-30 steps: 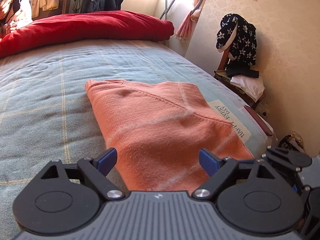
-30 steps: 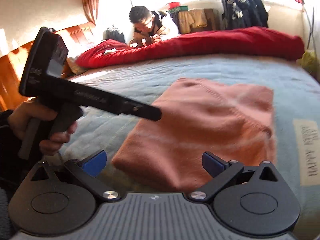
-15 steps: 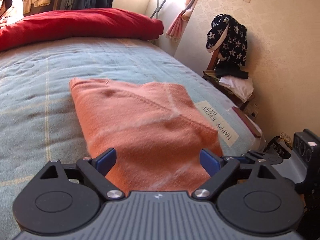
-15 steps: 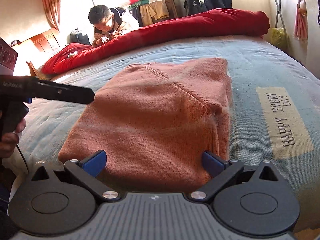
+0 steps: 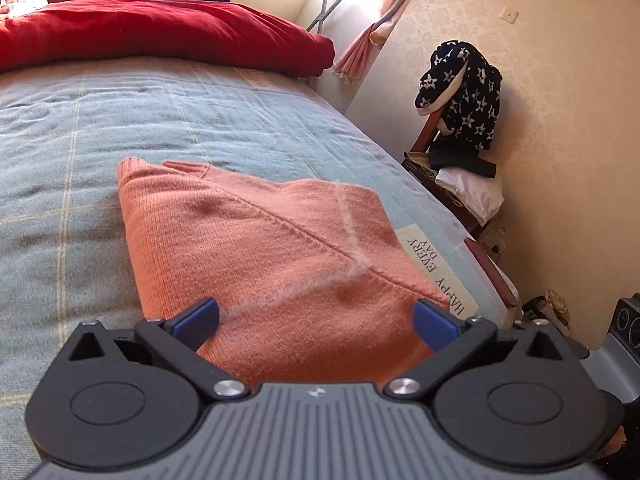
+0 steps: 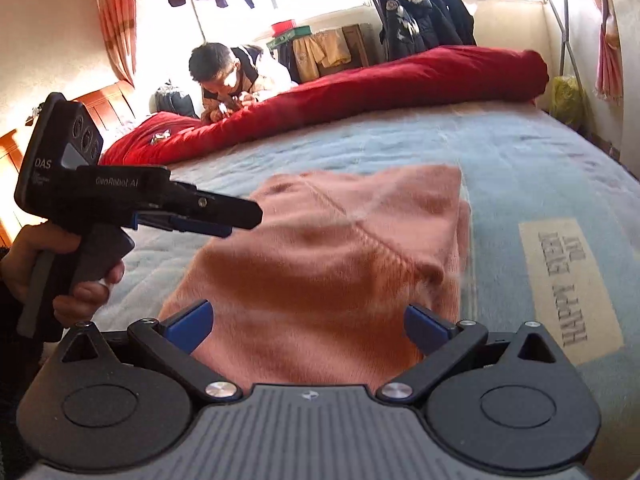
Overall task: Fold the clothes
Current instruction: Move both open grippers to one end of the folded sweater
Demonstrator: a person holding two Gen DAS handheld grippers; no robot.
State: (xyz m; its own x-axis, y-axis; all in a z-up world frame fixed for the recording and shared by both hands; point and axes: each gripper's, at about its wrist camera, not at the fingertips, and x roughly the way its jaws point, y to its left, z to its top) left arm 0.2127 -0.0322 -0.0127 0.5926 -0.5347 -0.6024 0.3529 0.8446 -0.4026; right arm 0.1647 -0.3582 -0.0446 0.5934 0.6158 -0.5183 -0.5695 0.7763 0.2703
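Left wrist view: folded orange knit sweater (image 5: 272, 256) lying flat on pale blue checked bedspread (image 5: 60, 160), toward the right edge of the bed, just left of a printed "HAPPY EVERY DAY" label (image 5: 436, 272); left gripper (image 5: 316, 314) poised over the near hem, jaws spread wide, blue fingertips (image 5: 198, 314) straddling the fabric and grasping nothing. Right wrist view: same sweater (image 6: 340, 264) seen from the other near corner; right gripper (image 6: 308, 320) likewise released and empty, close above the near edge; left gripper (image 6: 224, 220) also visible here from the side, held in a hand (image 6: 80, 284) at left, above the bedspread (image 6: 540, 160).

Handling, as judged: soft, light, limp wool, several layers thick; likely to sag and unfold if lifted by one layer only; fuzzy surface, not slippery; best pinched through all layers at the two near corners, or along the thick folded edge on the right.

Surface: quilted, yielding mattress, giving under pressure. Room: red duvet (image 5: 160, 32) rolled along the far side; person (image 6: 228, 80) leaning on it at far left; coats on a rack (image 6: 420, 20) by the bright window; chair piled with star-patterned clothing (image 5: 460, 92) against the right wall.
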